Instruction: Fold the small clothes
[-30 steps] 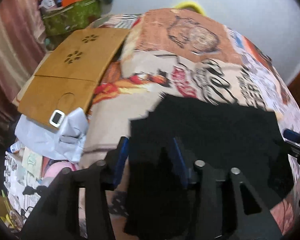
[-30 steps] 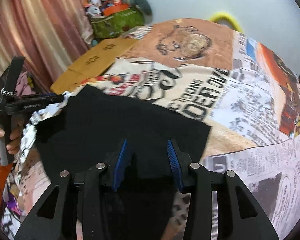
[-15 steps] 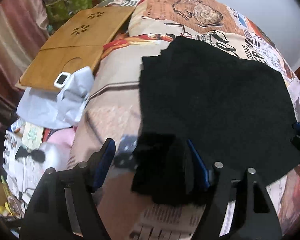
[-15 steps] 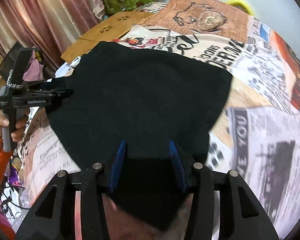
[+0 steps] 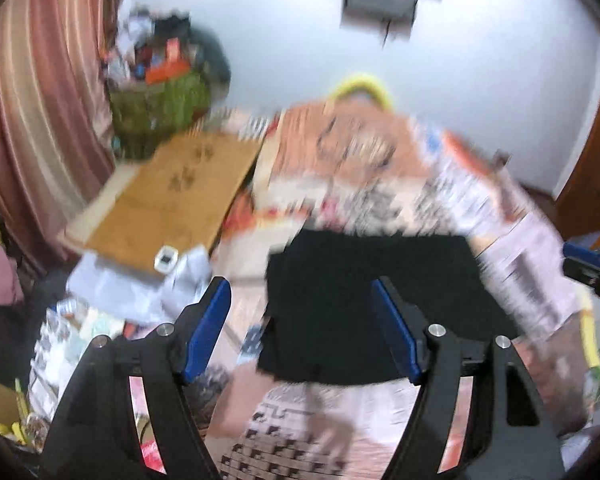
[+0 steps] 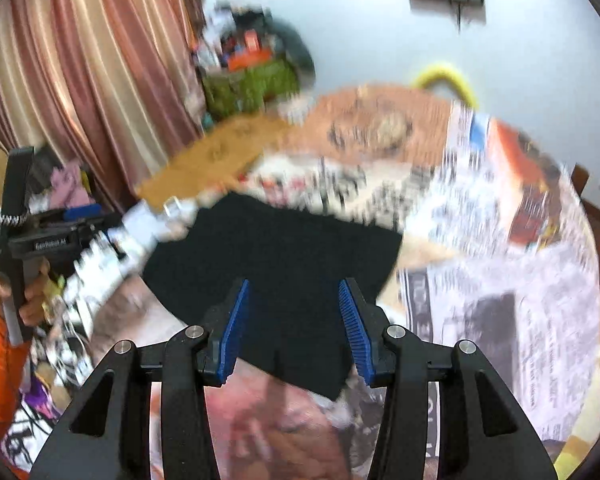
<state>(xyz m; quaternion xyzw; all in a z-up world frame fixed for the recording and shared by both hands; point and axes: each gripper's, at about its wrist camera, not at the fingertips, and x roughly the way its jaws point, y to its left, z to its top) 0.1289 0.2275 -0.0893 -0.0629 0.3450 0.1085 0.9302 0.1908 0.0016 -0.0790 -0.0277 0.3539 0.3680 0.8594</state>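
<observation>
Lying flat on printed bedspread (image 6: pixel 480 240): black cloth (image 6: pixel 276 252), soft, limp, best pinched at corners. Above it, left claw (image 5: pixel 300 328) and right claw (image 6: pixel 290 328), both open, empty.

The left gripper (image 5: pixel 300 328) no longer pinches the flat black cloth (image 5: pixel 372 300); its blue pads now stand wide apart above it. The right gripper (image 6: pixel 294 326) is also free of the cloth, and both are raised higher than before.

Black garment (image 5: pixel 372 300): matt cloth. Bedspread (image 6: pixel 480 240): printed cloth. Board (image 5: pixel 168 204): smooth wood.
</observation>
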